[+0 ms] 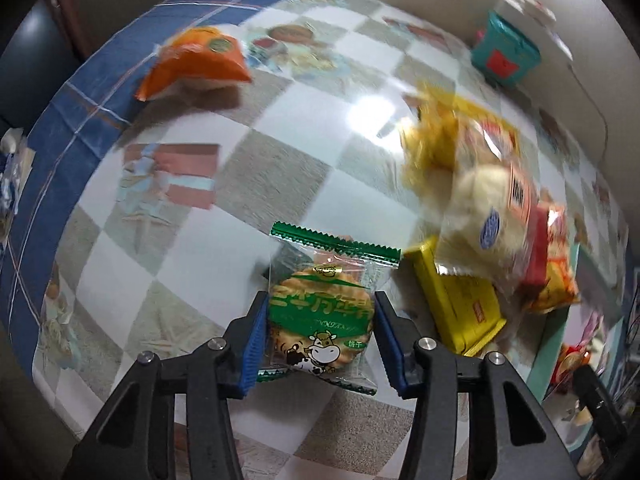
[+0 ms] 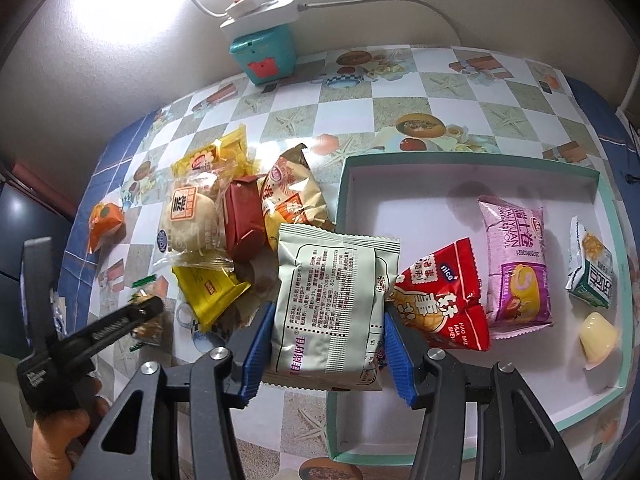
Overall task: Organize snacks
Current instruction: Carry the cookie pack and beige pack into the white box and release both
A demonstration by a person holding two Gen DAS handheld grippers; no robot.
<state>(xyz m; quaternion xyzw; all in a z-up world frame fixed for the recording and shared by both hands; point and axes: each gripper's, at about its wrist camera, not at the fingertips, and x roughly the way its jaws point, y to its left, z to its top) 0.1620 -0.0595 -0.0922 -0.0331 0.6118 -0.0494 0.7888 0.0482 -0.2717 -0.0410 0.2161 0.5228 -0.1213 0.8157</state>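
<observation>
My left gripper [image 1: 320,332] is shut on a green cracker packet [image 1: 320,320] with a cow printed on it, held above the tablecloth. In the right wrist view that left gripper [image 2: 140,308] shows at the lower left, a hand around its handle. My right gripper [image 2: 326,336] is shut on a pale grey-green snack bag [image 2: 332,304] at the left rim of the white box [image 2: 472,162]. Inside the box lie a red peanut bag [image 2: 444,296], a pink roll packet [image 2: 520,268], a green-white packet [image 2: 592,272] and a yellow jelly cup [image 2: 598,334].
A pile of snacks lies left of the box: a bun in clear wrap [image 2: 192,216], a red packet [image 2: 242,220], a beige bag [image 2: 292,196], a yellow packet [image 2: 208,286]. An orange packet [image 2: 105,222] lies apart at the left. A teal box [image 2: 264,52] stands by the wall.
</observation>
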